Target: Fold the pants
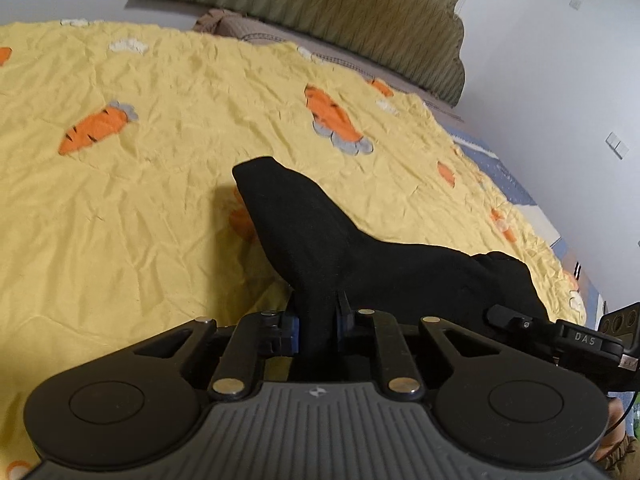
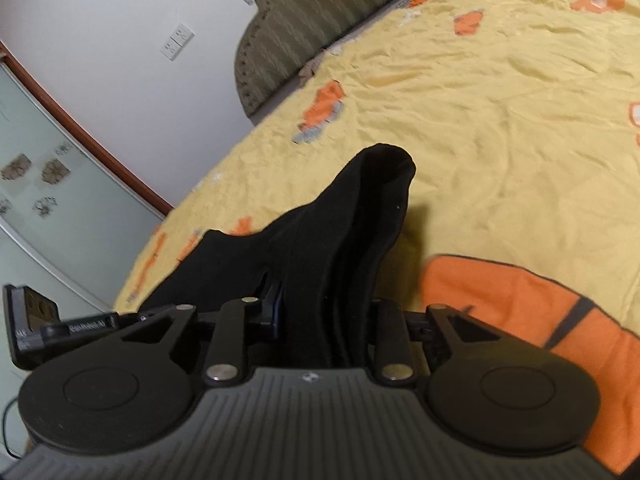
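The black pants (image 1: 360,256) are bunched and held up above a yellow bedspread with orange carrots (image 1: 140,208). My left gripper (image 1: 318,320) is shut on a fold of the black pants, with the cloth pinched between its blue-padded fingers and a corner sticking up ahead. My right gripper (image 2: 324,312) is shut on another part of the pants (image 2: 352,232), cloth rising in a peak ahead of it. Each gripper shows at the edge of the other's view: the right one in the left wrist view (image 1: 568,340) and the left one in the right wrist view (image 2: 60,324).
A green padded headboard (image 1: 360,12) stands at the far end of the bed. White walls with switches (image 2: 176,42) flank it. A glass door with a wooden frame (image 2: 60,152) is at the left of the right wrist view. The bed edge (image 1: 520,200) lies to the right.
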Action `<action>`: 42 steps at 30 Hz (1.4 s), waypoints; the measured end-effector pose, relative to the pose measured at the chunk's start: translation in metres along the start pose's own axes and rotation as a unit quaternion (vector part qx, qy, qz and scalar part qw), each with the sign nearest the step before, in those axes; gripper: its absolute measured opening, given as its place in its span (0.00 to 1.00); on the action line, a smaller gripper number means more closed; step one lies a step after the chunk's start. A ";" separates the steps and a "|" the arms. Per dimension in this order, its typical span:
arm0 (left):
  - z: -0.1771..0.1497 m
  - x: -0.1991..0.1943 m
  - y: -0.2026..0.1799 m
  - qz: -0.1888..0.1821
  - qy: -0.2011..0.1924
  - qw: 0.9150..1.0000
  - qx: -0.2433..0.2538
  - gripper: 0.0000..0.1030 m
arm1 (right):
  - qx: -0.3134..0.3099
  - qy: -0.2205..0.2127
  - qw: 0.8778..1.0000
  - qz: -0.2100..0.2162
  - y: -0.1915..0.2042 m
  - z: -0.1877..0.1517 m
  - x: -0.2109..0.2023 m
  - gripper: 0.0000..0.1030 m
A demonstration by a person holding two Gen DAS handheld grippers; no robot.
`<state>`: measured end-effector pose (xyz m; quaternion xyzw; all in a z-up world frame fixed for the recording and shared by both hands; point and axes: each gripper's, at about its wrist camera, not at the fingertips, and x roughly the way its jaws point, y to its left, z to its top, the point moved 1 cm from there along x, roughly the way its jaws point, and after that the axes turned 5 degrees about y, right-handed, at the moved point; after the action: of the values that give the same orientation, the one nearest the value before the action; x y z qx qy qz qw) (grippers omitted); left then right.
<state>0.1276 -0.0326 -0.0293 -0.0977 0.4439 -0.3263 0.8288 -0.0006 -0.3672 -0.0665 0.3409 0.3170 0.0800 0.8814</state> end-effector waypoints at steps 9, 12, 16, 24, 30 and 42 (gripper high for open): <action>-0.001 -0.055 0.036 0.033 -0.048 0.998 -0.033 0.14 | -0.051 0.005 0.998 0.046 0.063 0.011 0.002 0.24; 0.000 -0.081 0.047 0.044 -0.066 0.996 -0.035 0.14 | -0.068 0.011 0.995 0.070 0.087 0.011 0.012 0.24; -0.004 -0.083 0.065 0.060 -0.021 0.998 -0.026 0.20 | -0.082 0.027 0.993 0.083 0.105 0.008 0.029 0.24; -0.013 -0.097 0.103 0.174 -0.033 0.983 -0.053 0.22 | -0.124 0.035 0.986 -0.110 0.089 -0.014 0.047 0.46; 0.013 -0.081 0.071 0.131 -0.040 0.990 -0.020 0.31 | -0.210 -0.034 0.967 -0.139 0.134 -0.011 0.018 0.48; 0.018 -0.024 0.032 0.205 -0.066 0.972 0.090 0.78 | -0.223 0.051 0.970 -0.086 0.141 -0.017 0.082 0.47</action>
<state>0.1465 0.0050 -0.0171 0.0494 0.3678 -0.1816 0.9107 0.0640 -0.2217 -0.0257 0.1024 0.3635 0.0900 0.9216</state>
